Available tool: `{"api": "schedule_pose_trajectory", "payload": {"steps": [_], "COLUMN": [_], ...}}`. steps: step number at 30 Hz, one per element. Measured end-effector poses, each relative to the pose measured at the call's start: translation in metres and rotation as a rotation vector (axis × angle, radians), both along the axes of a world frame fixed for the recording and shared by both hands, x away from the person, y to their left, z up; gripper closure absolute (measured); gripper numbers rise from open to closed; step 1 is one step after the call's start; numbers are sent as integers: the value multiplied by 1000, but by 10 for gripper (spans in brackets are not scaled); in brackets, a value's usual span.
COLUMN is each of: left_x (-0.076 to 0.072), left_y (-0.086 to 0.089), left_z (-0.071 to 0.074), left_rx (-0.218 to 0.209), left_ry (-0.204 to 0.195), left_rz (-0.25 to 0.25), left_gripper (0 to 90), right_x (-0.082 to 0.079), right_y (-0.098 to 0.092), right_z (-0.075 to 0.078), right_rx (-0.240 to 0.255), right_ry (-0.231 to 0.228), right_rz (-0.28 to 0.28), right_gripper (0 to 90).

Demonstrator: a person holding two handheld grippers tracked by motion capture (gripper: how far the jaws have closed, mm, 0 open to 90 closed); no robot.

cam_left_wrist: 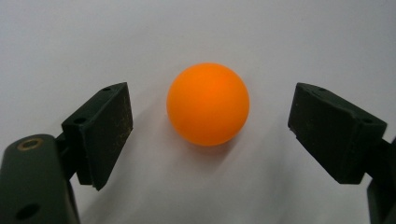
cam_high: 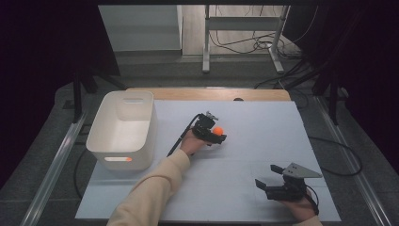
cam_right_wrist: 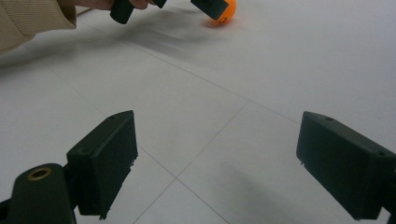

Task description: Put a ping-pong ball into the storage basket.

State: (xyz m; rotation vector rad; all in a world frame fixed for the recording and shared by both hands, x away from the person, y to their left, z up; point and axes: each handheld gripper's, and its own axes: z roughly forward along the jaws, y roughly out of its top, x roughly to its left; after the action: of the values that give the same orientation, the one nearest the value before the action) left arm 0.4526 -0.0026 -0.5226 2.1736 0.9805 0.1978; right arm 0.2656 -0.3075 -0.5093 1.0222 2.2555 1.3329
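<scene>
High view: orange ball (cam_high: 218,130) half-hidden betw. wide-open left gripper (cam_high: 212,133) jaws, untouched; right gripper (cam_high: 270,177) agape, empty.

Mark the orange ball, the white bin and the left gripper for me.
orange ball (cam_left_wrist: 208,104), left gripper view, centre of the sphere.
white bin (cam_high: 147,126), high view, right wall.
left gripper (cam_left_wrist: 210,128), left gripper view, midway between its open fingers.

On the table (cam_high: 244,188), a ball (cam_high: 218,130) lies near the middle, between the spread jaws of the left gripper (cam_high: 214,133), touching neither. A bin (cam_high: 123,129) stands at the table's left edge. The right gripper (cam_high: 269,176) rests at the near right, well apart.
</scene>
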Motion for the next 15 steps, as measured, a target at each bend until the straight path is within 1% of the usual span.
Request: {"api": "schedule_pose_trajectory", "payload": {"steps": [9, 15], "left_x": [4, 6], "left_y": [-2, -3], "left_z": [-1, 0], "left_rx": [0, -2], "left_ry": [-3, -5], "left_rz": [14, 10], "left_gripper": [158, 222], "right_x": [0, -1], "right_y": [0, -1], "right_z": [0, 0], "right_rx": [-1, -1], "right_ry": [-1, -2], "right_rz": [-1, 0], "right_gripper": [129, 129]}}
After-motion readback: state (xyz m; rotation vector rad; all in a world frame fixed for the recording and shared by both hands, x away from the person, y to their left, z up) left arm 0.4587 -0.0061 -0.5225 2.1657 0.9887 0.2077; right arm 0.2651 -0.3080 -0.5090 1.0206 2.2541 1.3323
